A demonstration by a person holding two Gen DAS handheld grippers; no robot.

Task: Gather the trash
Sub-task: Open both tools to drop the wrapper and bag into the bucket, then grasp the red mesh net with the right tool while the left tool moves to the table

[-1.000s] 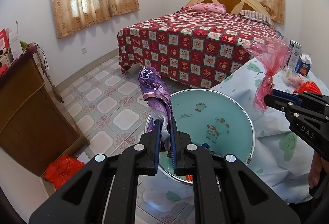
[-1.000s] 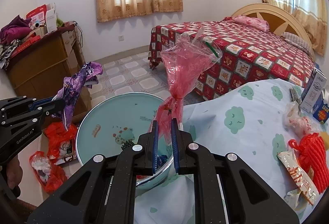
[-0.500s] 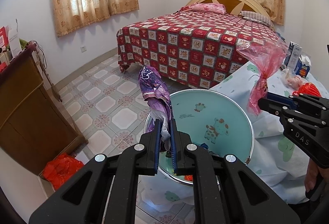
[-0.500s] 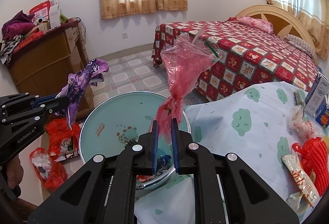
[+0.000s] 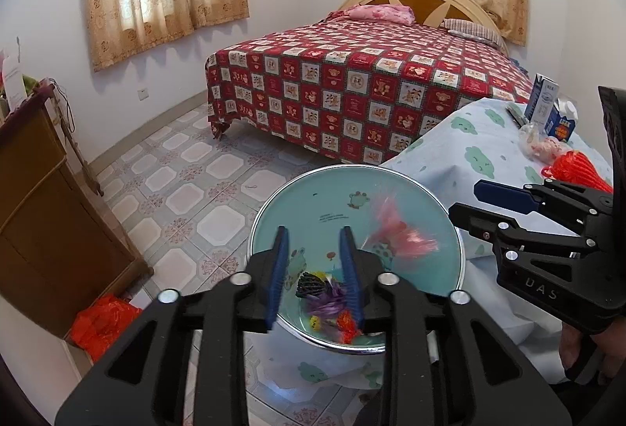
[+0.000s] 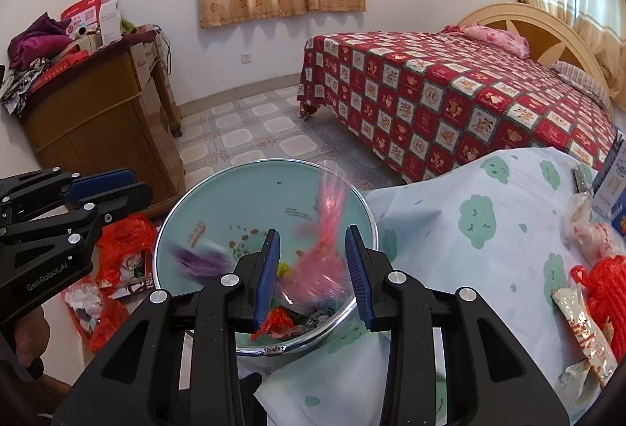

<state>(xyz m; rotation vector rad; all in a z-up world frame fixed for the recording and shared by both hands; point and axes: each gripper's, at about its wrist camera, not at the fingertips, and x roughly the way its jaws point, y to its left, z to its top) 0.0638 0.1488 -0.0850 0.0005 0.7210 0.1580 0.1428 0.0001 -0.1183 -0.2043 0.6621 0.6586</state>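
A teal basin with a chrome rim point(image 5: 461, 261) point(image 6: 368, 226) sits below both grippers and holds several scraps of trash. My left gripper point(image 5: 315, 277) is over it with its jaws opening and nothing between the pads. A purple wrapper point(image 5: 326, 302) point(image 6: 203, 261) is dropping into the basin, blurred. My right gripper point(image 6: 313, 273) has its jaws opening too, and a pink plastic bag point(image 6: 324, 253) point(image 5: 399, 234) falls loose between and beyond them into the basin. Each view shows the other gripper: the right gripper point(image 5: 469, 199) and the left gripper point(image 6: 125, 185).
A table with a cloud-print cloth point(image 6: 469, 269) lies to the right, with a red net point(image 6: 602, 289), a snack wrapper point(image 6: 583, 324) and cartons point(image 5: 547, 109). A bed point(image 5: 371, 81) stands behind. A wooden cabinet point(image 6: 101, 112) and red bags point(image 6: 121, 242) are on the left.
Both grippers have opened. The purple wrapper left the left gripper and the pink bag left the right one; both are dropping into the basin.
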